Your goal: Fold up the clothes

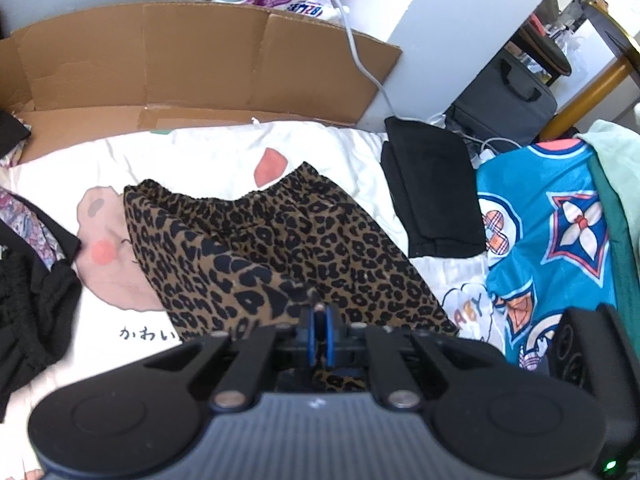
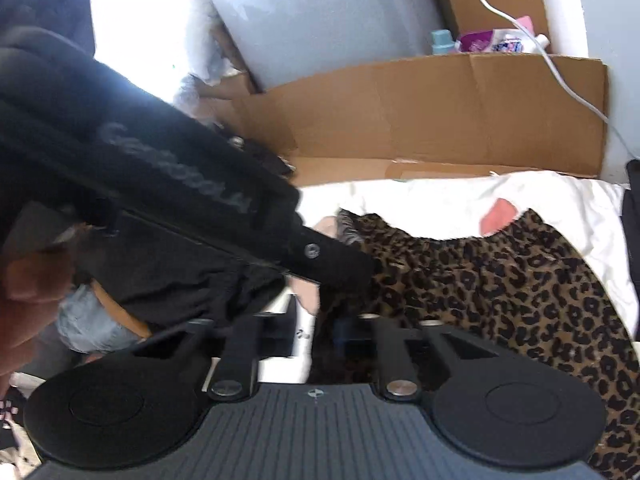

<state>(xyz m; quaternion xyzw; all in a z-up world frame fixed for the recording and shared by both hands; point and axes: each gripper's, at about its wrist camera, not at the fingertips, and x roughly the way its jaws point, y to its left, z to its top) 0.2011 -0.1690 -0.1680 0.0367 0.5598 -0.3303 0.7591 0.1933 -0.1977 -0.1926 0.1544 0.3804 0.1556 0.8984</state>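
Note:
A leopard-print garment (image 1: 280, 240) lies spread on the white printed bedsheet (image 1: 200, 160), its elastic waistband at the far side. My left gripper (image 1: 320, 314) is shut, its blue fingers pinching the garment's near edge, and a bit of the fabric shows under them. In the right wrist view the same garment (image 2: 500, 288) fills the right side. My right gripper (image 2: 352, 322) is shut in a raised bunch of the cloth, with its fingertips dark and mostly hidden. The left gripper's black body (image 2: 160, 184) crosses that view from the left, close beside the right one.
A flattened cardboard box (image 1: 200, 64) stands along the far edge of the bed. A folded black garment (image 1: 432, 192) and a blue patterned cloth (image 1: 552, 232) lie to the right. Black clothes (image 1: 28, 280) are heaped at the left. A white cable (image 1: 360, 52) hangs down.

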